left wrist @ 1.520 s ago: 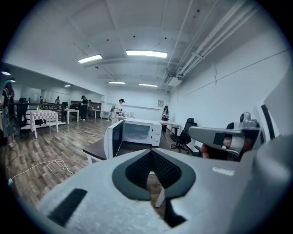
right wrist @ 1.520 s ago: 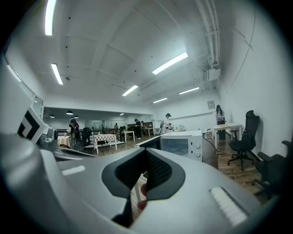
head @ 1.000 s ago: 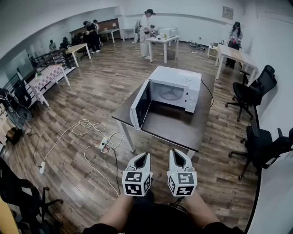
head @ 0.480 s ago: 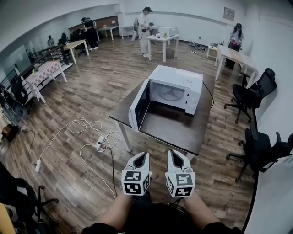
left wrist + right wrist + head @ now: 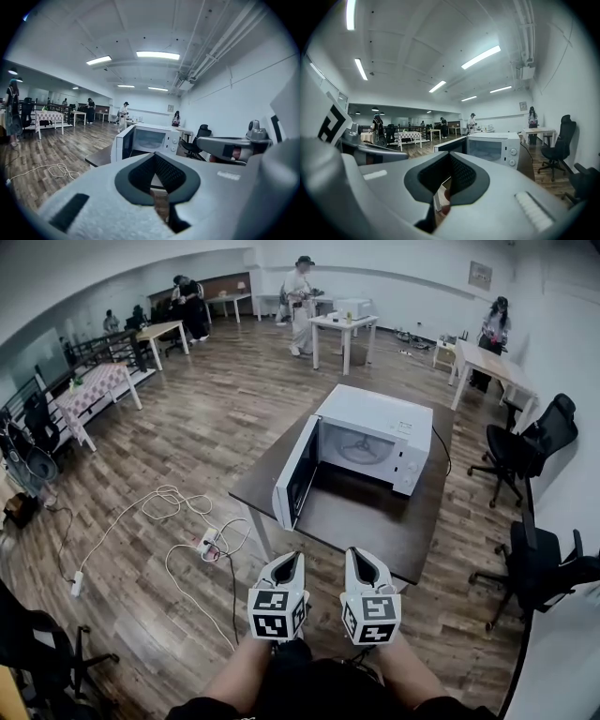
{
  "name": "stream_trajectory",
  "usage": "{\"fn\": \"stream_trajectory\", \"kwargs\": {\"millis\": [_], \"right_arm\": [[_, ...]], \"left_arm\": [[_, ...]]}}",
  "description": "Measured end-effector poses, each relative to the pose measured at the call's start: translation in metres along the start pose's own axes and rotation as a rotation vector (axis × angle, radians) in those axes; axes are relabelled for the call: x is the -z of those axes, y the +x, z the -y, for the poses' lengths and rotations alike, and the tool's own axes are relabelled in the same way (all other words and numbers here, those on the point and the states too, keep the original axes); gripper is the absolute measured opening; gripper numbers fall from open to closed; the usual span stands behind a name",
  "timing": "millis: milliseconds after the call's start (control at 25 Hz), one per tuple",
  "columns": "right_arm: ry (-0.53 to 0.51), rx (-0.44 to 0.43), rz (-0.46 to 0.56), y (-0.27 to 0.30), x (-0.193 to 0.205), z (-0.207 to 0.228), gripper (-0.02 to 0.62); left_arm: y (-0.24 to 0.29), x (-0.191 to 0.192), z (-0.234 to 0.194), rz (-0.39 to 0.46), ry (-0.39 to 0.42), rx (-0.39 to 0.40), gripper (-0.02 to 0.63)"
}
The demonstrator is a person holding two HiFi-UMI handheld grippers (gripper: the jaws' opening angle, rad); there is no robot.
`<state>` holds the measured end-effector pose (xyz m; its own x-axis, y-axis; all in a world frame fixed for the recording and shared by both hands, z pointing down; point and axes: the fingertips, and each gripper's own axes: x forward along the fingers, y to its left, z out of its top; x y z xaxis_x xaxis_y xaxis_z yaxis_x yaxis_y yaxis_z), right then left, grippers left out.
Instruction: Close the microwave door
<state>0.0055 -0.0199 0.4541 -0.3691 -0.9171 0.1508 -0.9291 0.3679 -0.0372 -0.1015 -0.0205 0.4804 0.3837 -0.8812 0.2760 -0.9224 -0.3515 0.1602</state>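
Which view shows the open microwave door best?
The head view: the door is seen whole from above, swung out at the left of the microwave. In the left gripper view the door is small and distant. In the right gripper view only its upper part shows.

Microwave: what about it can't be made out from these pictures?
- Labels on the microwave control panel: too small to read in the head view, and also in both gripper views.
- Outer face of its open door: turned away from the head camera.
- Where its cord ends: in the head view it drops out of sight behind the far edge of the table.
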Motion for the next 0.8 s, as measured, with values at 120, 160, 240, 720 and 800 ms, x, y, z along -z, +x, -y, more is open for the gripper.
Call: {"fn": "stream_trajectory", "kwargs": {"millis": [120,160,240,720,800], "right_arm": [[-0.001,-0.004,-0.006,0.024,-0.005,0.002,0.008],[0.000,-0.006,-0.008,0.032,-0.006,0.003,0.008],[0.000,-0.008,-0.013,0.047,-0.007,0.004,0.008],[0.010,0.016,-0.044,0.118,-0.014,0.012,0.008],[0.013,0.020,-0.045,0.131,-0.015,0.011,0.008]], "left_arm": [[0.015,-0.008,-0.014,-0.005,-0.004,-0.002,0.009],[0.021,-0.009,-0.019,-0.009,-0.007,-0.004,0.009],[0.033,-0.010,-0.029,-0.017,-0.015,-0.009,0.009],[0.087,-0.034,-0.082,-0.035,-0.023,-0.015,0.009],[0.094,-0.039,-0.093,-0.032,-0.015,-0.016,0.009]]}}
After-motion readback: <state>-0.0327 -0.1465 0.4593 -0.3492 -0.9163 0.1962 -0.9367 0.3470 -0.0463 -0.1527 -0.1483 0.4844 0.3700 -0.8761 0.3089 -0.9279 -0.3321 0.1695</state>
